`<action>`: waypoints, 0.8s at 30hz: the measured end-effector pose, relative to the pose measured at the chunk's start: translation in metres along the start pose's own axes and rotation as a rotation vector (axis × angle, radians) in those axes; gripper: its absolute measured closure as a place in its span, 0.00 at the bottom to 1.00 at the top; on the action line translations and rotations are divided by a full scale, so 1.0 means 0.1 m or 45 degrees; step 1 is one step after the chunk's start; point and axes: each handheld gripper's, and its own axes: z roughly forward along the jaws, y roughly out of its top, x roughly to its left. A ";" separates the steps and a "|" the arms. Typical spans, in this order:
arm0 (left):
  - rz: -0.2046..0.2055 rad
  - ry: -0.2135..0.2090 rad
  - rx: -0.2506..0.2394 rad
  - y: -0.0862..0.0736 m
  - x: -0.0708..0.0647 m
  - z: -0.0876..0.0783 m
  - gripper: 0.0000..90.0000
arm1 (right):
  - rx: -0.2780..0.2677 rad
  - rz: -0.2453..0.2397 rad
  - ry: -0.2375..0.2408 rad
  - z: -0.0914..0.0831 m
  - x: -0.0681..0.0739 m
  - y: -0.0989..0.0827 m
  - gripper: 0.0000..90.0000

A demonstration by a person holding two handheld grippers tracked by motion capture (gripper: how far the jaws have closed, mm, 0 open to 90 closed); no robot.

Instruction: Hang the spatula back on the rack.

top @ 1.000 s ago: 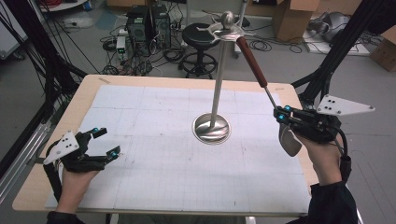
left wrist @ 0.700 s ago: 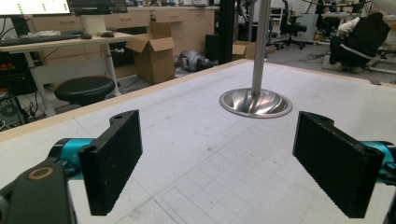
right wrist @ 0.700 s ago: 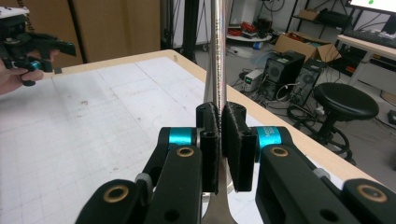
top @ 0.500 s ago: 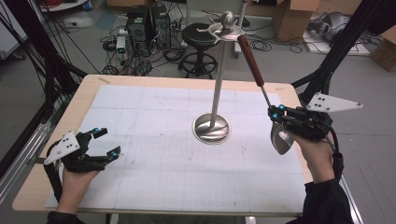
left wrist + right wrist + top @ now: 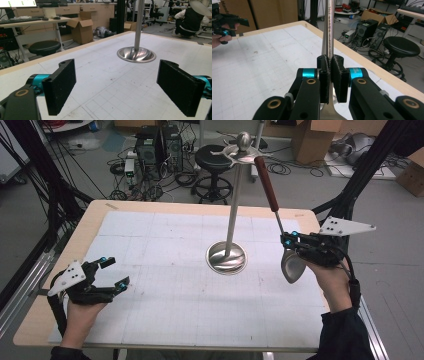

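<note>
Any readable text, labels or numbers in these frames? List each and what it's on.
"Hand": partial black print on the cardboard box at top left of the right gripper view; the rest is cut off.
Engraving along the spoon shaft, clamped in the right hand-held gripper: too small to read.
Green marks on the monitor in the left gripper view: blurred, unreadable.
Nothing else legible.
</note>
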 end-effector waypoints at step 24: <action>0.002 -0.005 0.007 -0.01 0.00 0.01 0.18 | 0.113 0.011 0.036 0.41 -0.05 0.06 0.95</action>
